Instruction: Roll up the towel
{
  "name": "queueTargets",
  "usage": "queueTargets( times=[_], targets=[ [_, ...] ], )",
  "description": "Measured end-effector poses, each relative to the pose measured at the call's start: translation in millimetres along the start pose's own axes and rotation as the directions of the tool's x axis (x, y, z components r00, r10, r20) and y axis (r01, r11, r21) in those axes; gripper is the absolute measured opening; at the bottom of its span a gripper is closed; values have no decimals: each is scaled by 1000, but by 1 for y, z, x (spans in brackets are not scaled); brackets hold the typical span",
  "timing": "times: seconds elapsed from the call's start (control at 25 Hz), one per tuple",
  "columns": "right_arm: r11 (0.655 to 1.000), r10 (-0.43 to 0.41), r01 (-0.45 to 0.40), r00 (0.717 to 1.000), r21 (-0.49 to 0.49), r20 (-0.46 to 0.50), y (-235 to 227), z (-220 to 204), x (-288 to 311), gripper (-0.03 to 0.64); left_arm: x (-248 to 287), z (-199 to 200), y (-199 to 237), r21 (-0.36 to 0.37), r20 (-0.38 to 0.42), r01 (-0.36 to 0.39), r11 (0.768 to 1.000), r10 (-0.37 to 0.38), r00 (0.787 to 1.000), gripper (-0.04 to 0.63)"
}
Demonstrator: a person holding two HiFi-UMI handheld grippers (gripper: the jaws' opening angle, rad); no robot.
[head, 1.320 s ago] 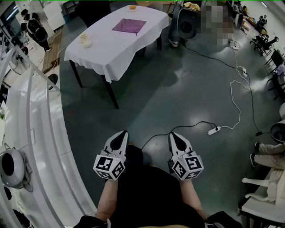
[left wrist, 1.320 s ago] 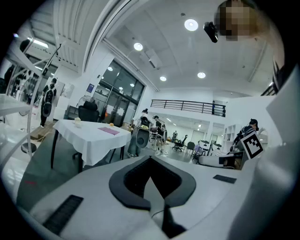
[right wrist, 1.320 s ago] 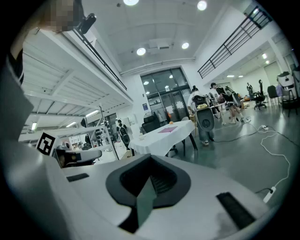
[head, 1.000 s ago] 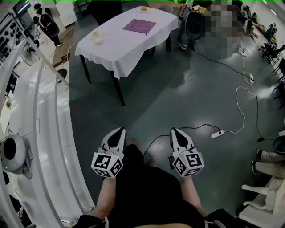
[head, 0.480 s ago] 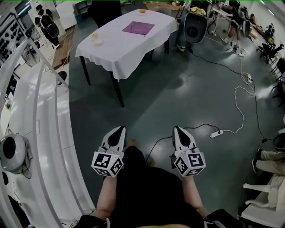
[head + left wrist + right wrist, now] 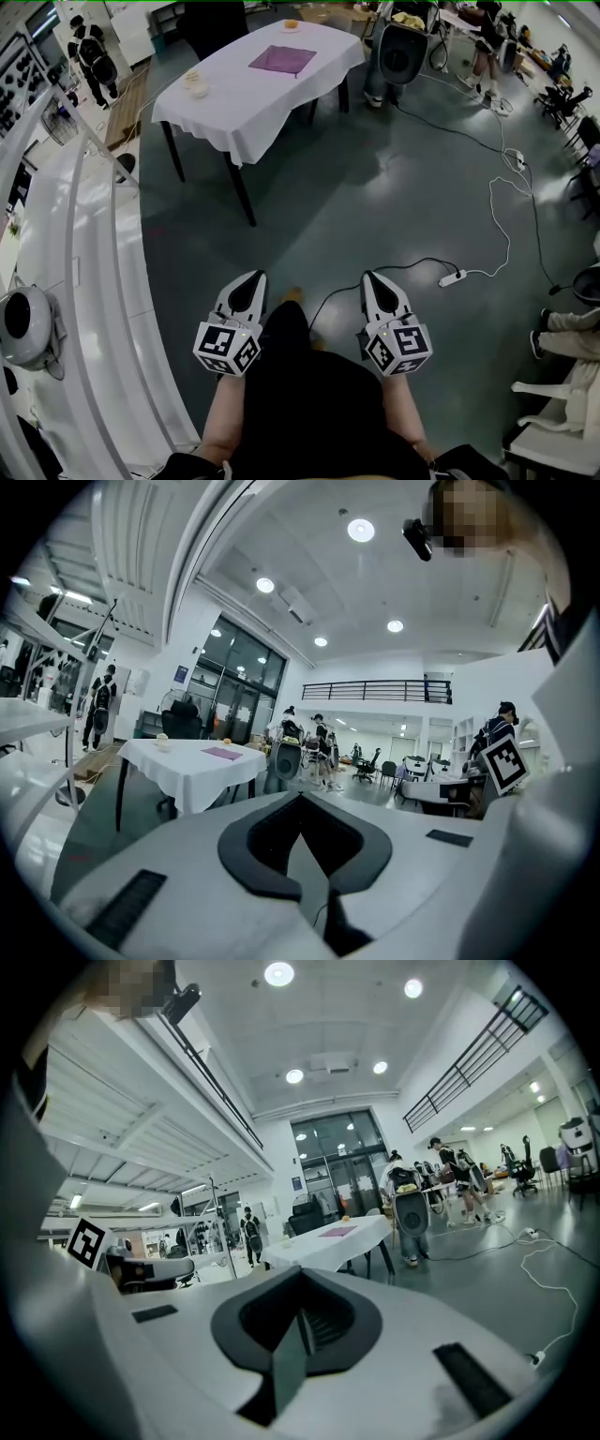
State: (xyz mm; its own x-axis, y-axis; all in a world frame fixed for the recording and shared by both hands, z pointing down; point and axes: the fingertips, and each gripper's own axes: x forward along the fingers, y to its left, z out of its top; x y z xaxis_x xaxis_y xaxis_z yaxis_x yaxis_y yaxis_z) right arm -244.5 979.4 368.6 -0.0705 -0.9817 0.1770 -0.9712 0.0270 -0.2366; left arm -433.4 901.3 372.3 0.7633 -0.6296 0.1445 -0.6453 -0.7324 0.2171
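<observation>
Towel (image 6: 283, 60), purple and square, is lying flat and unrolled on the white-clothed worktop (image 6: 244, 112), well apart across the floor from both tools. Left tool (image 6: 255, 276) and right tool (image 6: 369, 276) are staying fully closed, gripping nothing. Against a moment earlier, the worktop is sitting slightly further left in the head view.

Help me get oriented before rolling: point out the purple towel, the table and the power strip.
purple towel (image 6: 282, 60), head view, middle of the cloth.
table (image 6: 246, 108), head view, bare tablecloth near front edge.
power strip (image 6: 451, 277), head view, its white body.
</observation>
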Motion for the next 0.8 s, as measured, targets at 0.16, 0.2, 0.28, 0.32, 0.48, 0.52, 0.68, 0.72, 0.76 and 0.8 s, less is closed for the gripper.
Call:
queueTargets(
  times=[0.16, 0.2, 0.28, 0.32, 0.48, 0.52, 0.68, 0.72, 0.76, 0.8],
  targets=[
    [1000, -18, 18, 1000, 4, -1, -11, 2, -2, 5, 11, 4, -2, 17, -6, 8, 1000, -8, 1000, 5],
    [1000, -24, 24, 1000, 3, 1, -14, 3, -3, 5, 13, 5, -2, 17, -5, 10, 1000, -10, 1000, 5],
    [1000, -31, 31, 1000, -4, 3, -18, 6, -3, 5, 18, 8, -2, 16, 0, 10, 1000, -10, 1000, 5],
    [1000, -30, 30, 1000, -8, 3, -20, 7, -1, 5, 20, 8, -1, 15, 1, 8, 1000, -8, 1000, 5],
    [999, -31, 31, 1000, -6, 1, -26, 9, 4, 5, 33, 9, 2, 13, -7, 14, 1000, -14, 1000, 6],
    [999, -35, 35, 999, -4, 0, -28, 10, 6, 5, 38, 10, 1, 16, -10, 19, 1000, -19, 1000, 5],
    [997, -71, 71, 997, -2, -6, -46, 14, 17, 11, 63, 13, 3, 13, -15, 29, 999, -29, 999, 5],
    [997, -74, 74, 997, -2, -13, -49, 15, 22, 98, 70, 14, 5, 10, -18, 30, 999, -30, 999, 6],
    [997, -73, 72, 997, -3, -23, -53, 17, 28, 176, 78, 15, 7, 6, -23, 31, 999, -31, 999, 12],
    [997, -72, 72, 997, -3, -30, -55, 19, 34, 209, 86, 16, 9, 4, -31, 33, 999, -33, 999, 51]
  ],
)
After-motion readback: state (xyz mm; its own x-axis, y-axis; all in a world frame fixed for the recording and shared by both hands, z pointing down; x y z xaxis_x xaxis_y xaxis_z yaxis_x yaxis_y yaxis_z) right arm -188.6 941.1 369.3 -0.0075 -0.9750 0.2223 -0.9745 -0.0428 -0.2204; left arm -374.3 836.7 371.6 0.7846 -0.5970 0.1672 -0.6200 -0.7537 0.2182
